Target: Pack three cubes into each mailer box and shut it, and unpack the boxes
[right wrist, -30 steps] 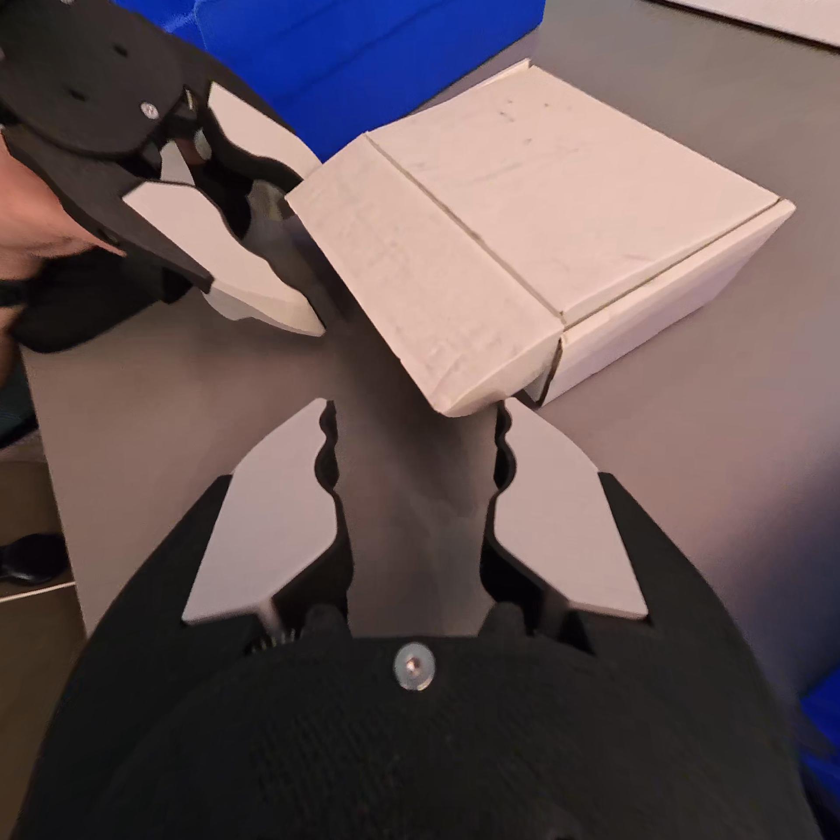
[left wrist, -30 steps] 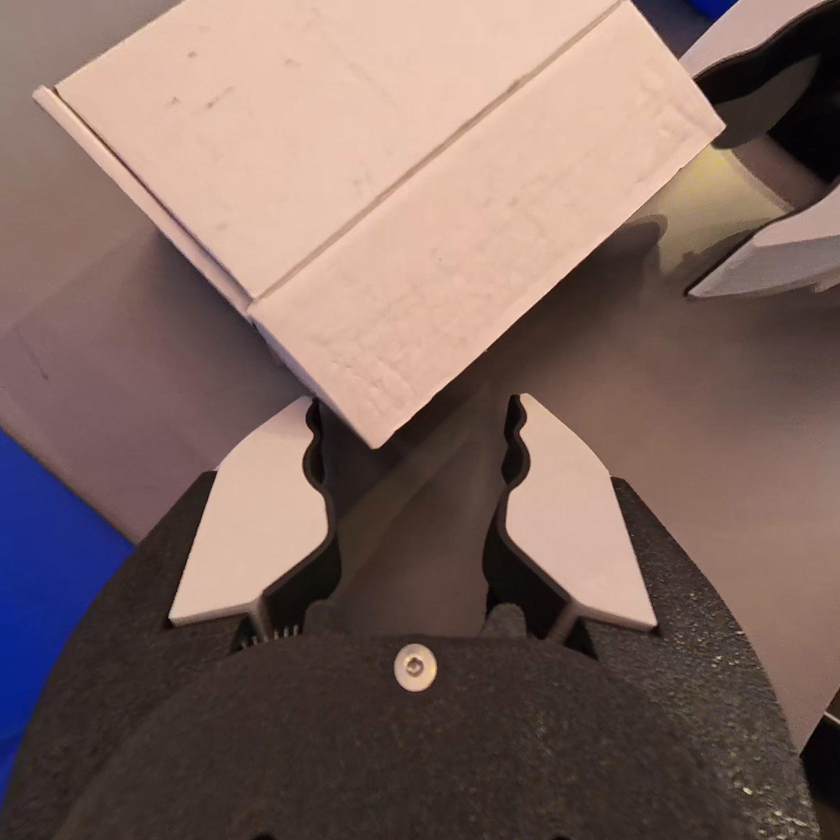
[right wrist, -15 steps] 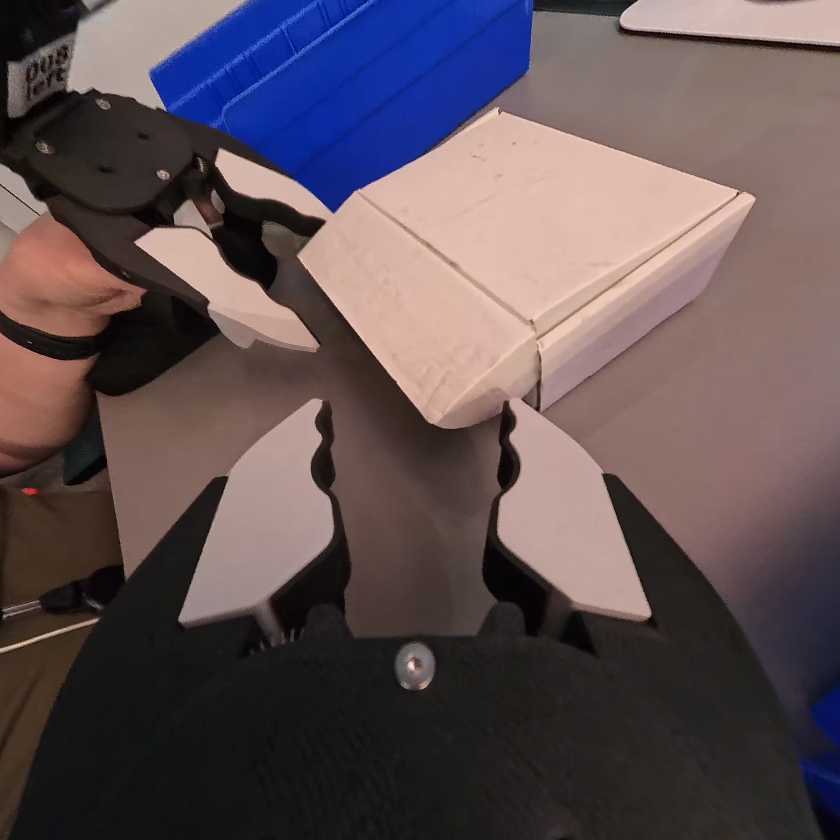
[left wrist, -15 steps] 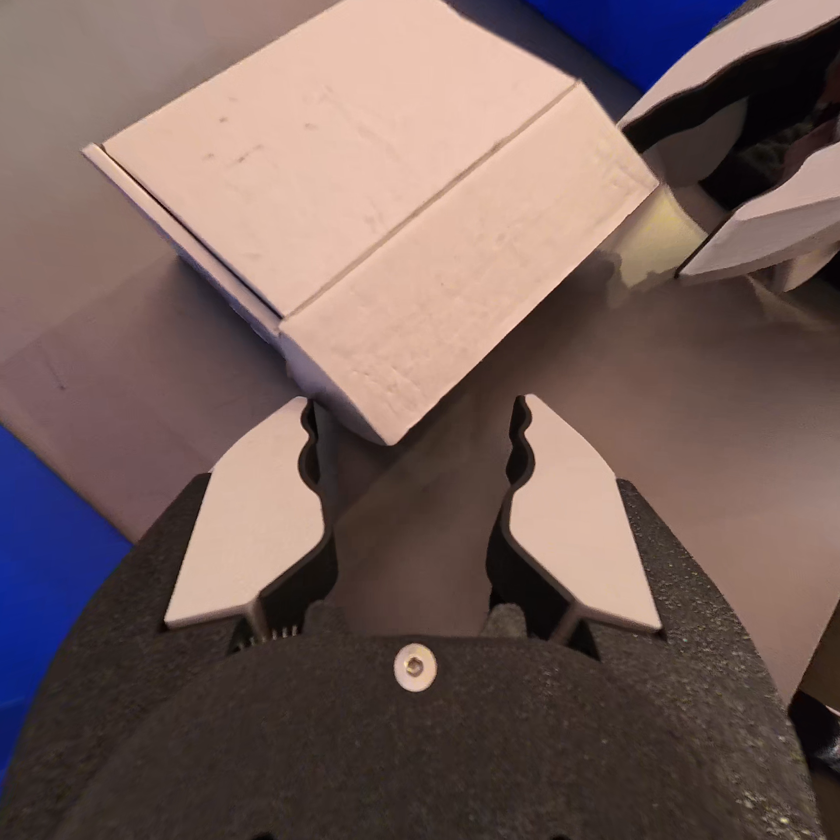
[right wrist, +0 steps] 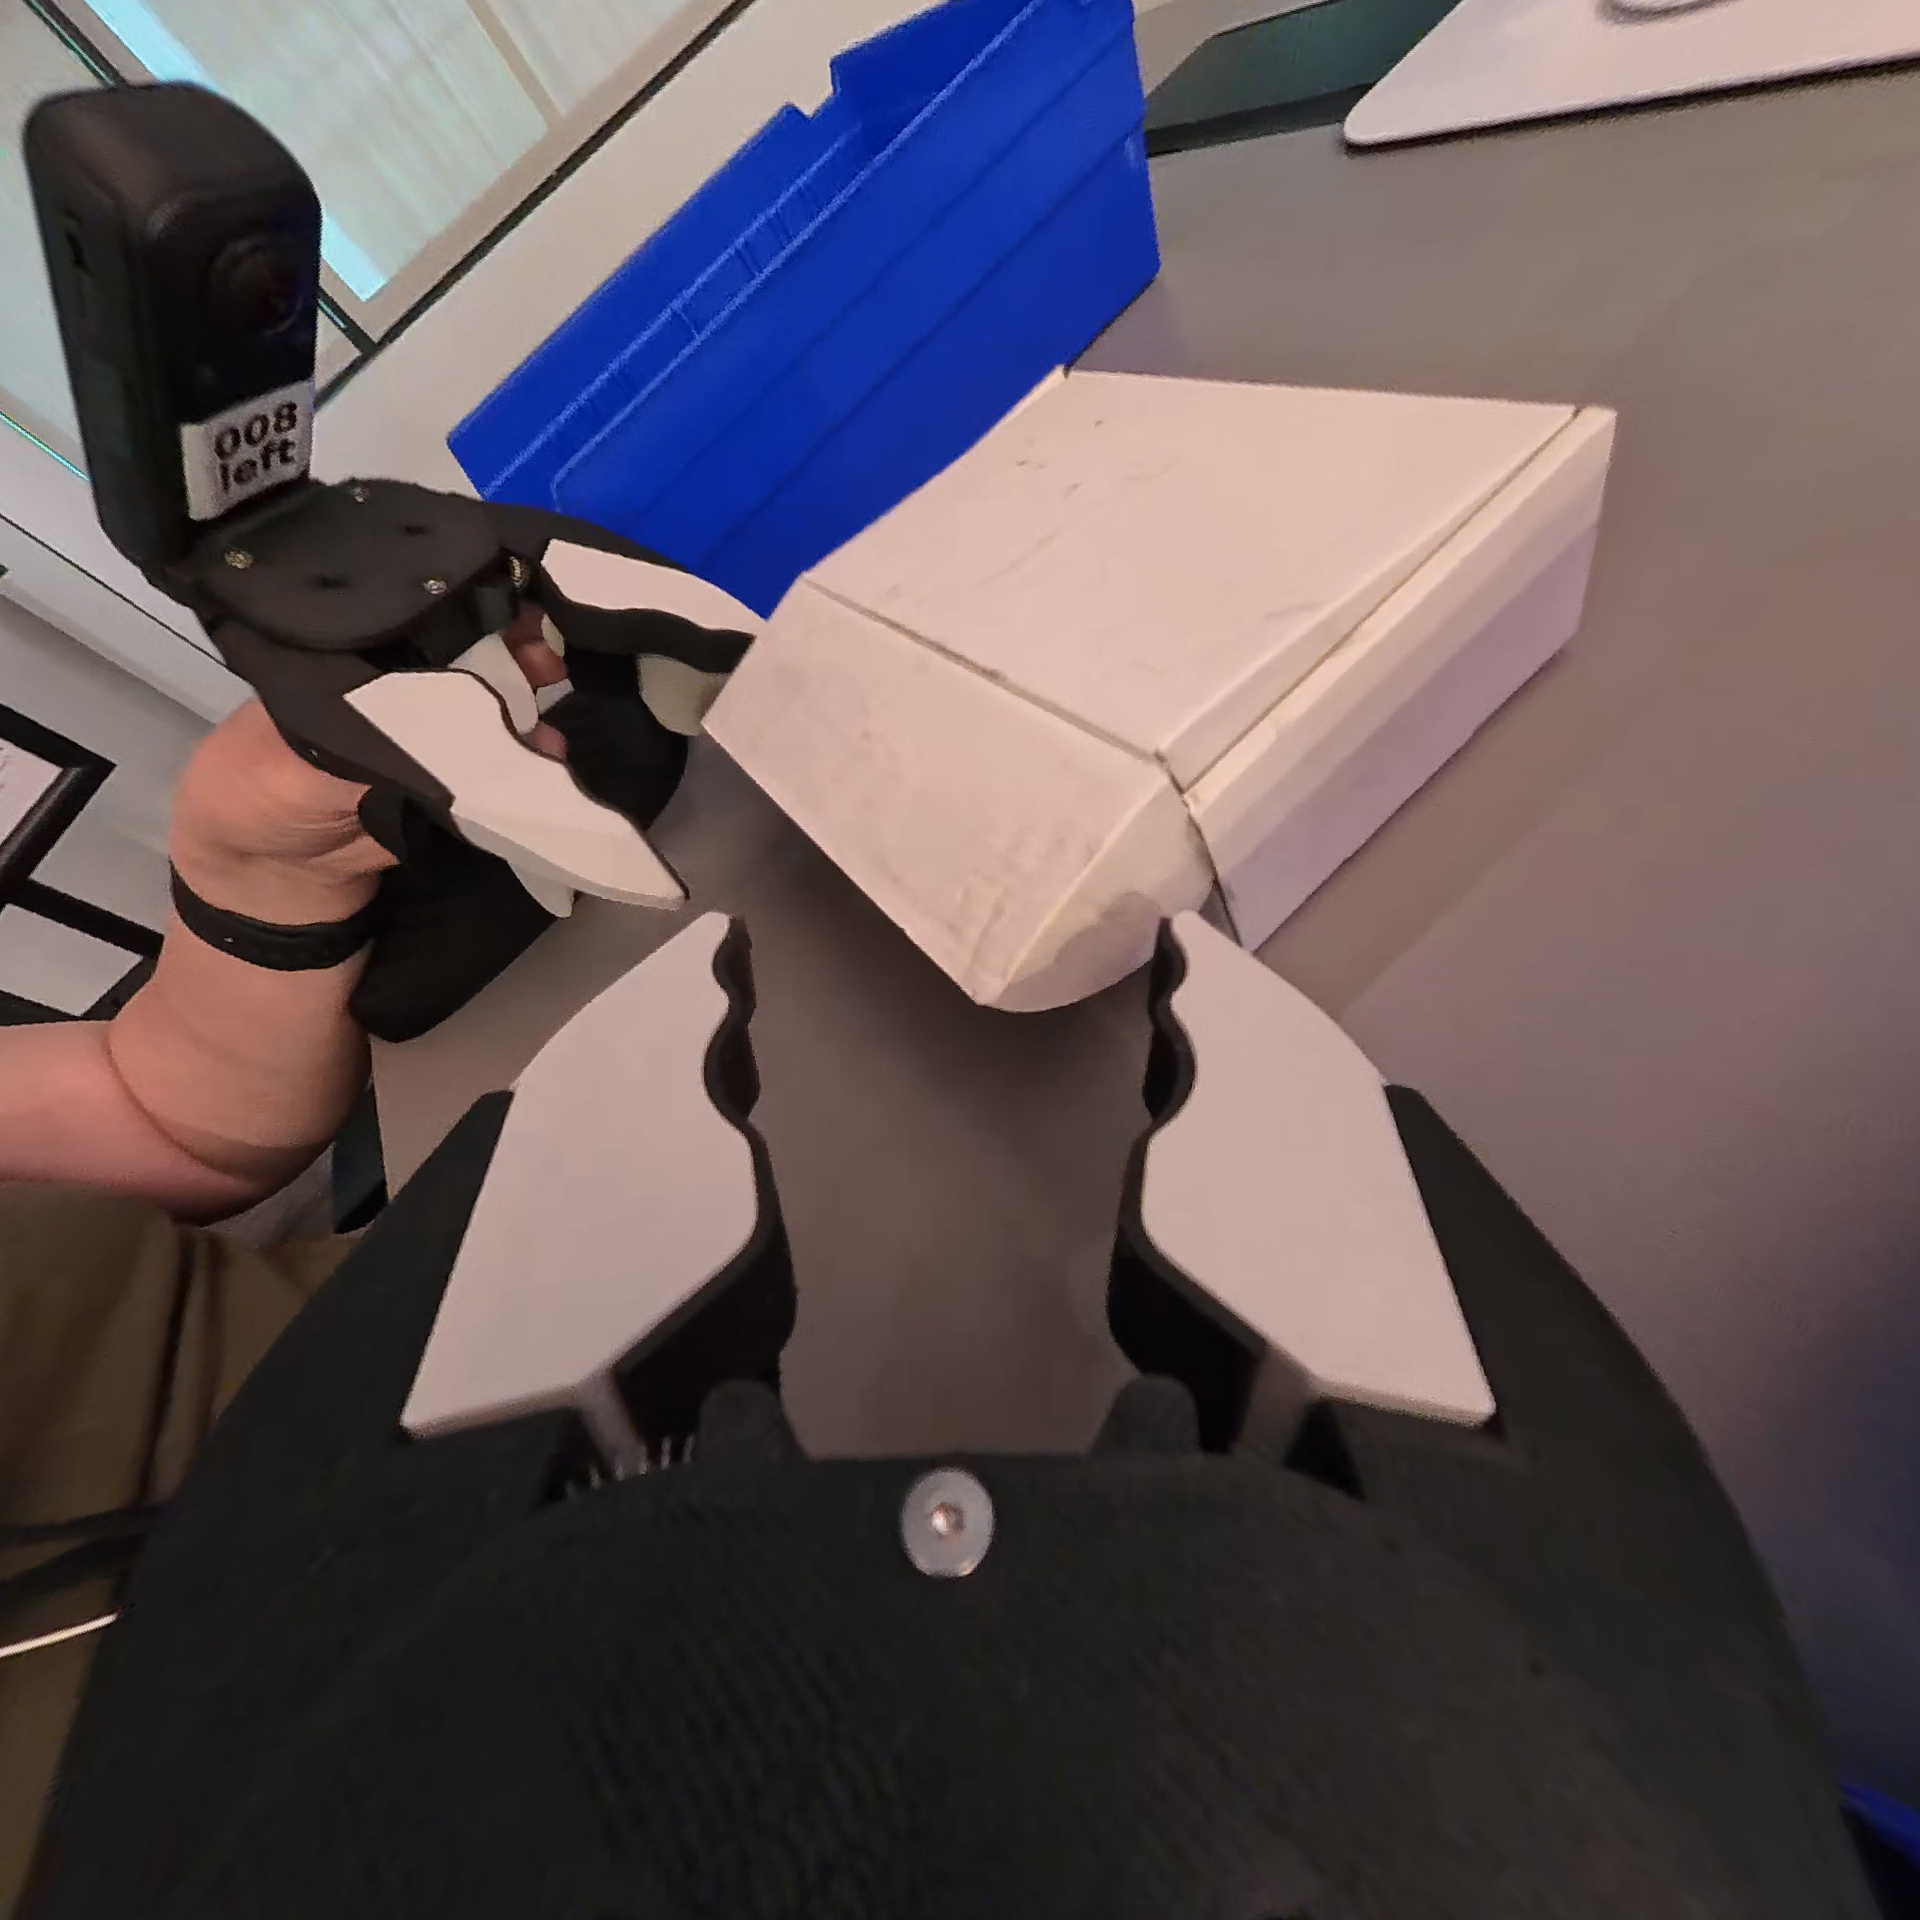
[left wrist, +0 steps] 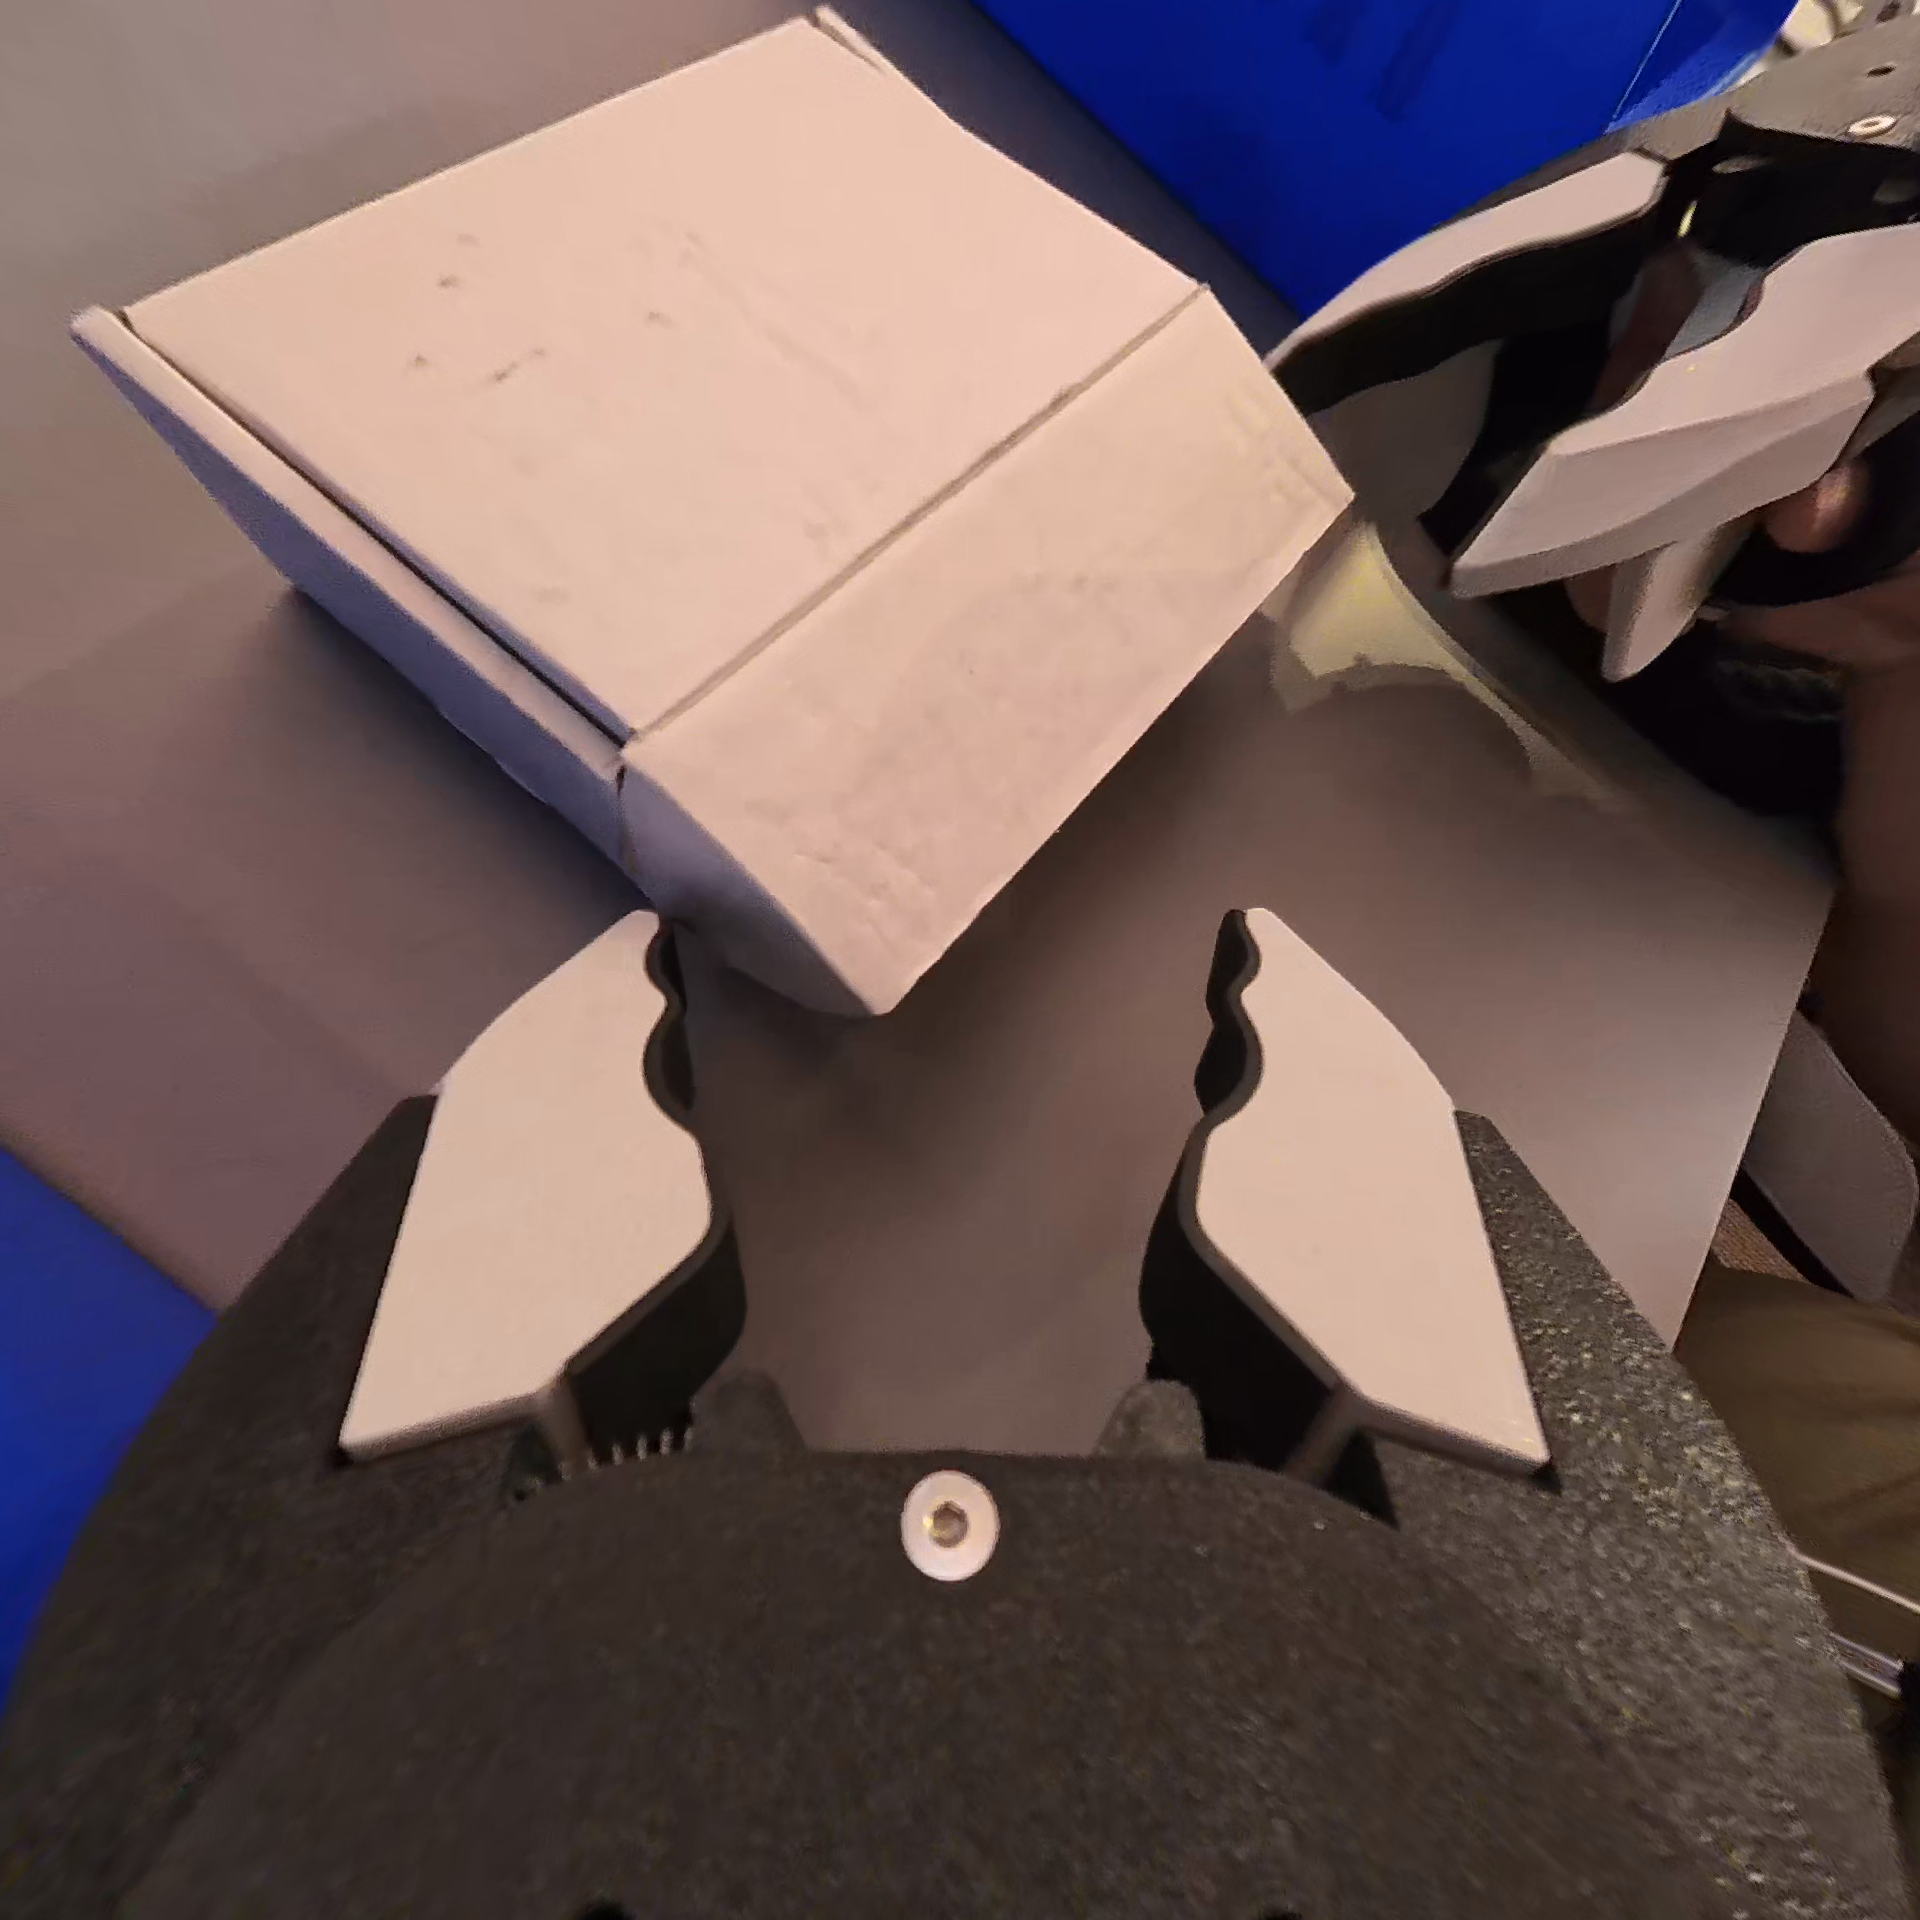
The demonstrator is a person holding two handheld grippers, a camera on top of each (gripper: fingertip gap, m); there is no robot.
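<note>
both tongs now sit farther back from the box point(left wrist: 665, 488) than a second ago, and more of the blue bin point(right wrist: 831, 343) shows behind it. left tongs point(left wrist: 951, 971) and right tongs point(right wrist: 951, 971) are both released and empty. the box rests on the surface point(right wrist: 1610, 1039) just ahead of both, lid down but front flap point(right wrist: 956, 821) sticking out untucked. no cubes show; whether this is packing or unpacking is unclear.

Left gripper point(left wrist: 951, 961) jaws spread wide, right gripper point(right wrist: 948, 961) jaws likewise, both empty
</note>
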